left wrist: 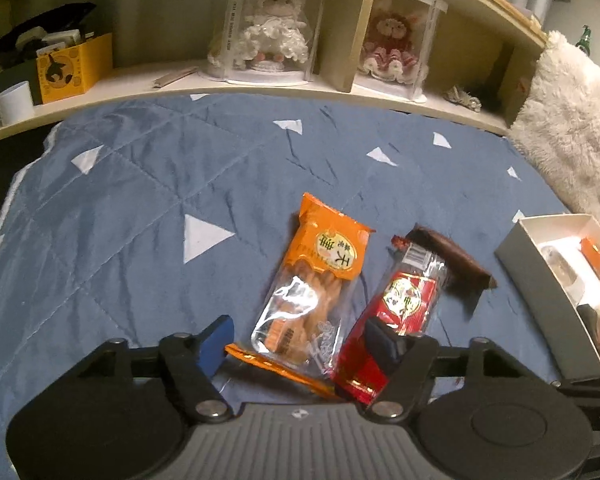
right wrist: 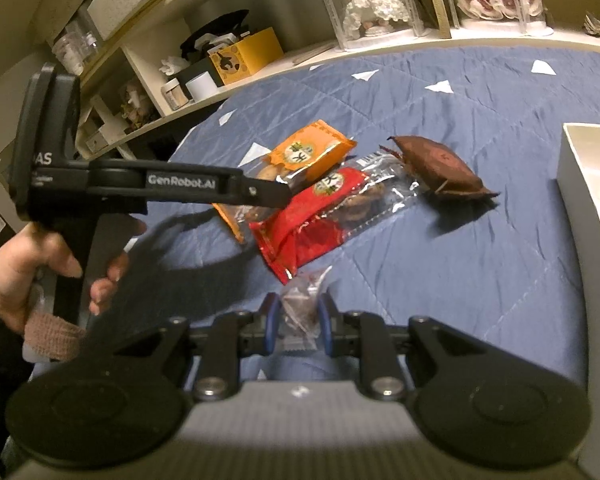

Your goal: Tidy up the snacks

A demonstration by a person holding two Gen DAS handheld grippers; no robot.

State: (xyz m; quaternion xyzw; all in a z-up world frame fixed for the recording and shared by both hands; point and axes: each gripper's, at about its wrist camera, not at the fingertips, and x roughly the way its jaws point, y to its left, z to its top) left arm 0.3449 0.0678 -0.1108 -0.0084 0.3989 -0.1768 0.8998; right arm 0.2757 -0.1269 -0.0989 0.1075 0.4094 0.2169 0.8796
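An orange snack packet (left wrist: 320, 280) and a red snack packet (left wrist: 396, 312) lie side by side on the blue quilt (left wrist: 140, 208), with a dark brown packet (left wrist: 456, 264) just beyond the red one. My left gripper (left wrist: 304, 336) is open, low over the near ends of the orange and red packets. In the right wrist view the same orange (right wrist: 300, 160), red (right wrist: 316, 216) and brown (right wrist: 440, 172) packets lie ahead, and the left gripper (right wrist: 276, 196) reaches over them. My right gripper (right wrist: 298, 320) is shut on a small clear-wrapped brown snack (right wrist: 300, 308).
A white box (left wrist: 540, 280) holding several snacks sits on the quilt at the right; its wall also shows in the right wrist view (right wrist: 588, 196). A fluffy white pillow (left wrist: 568, 128) lies at the far right. Shelves with doll cases (left wrist: 276, 24) and a yellow box (left wrist: 76, 64) run along the back.
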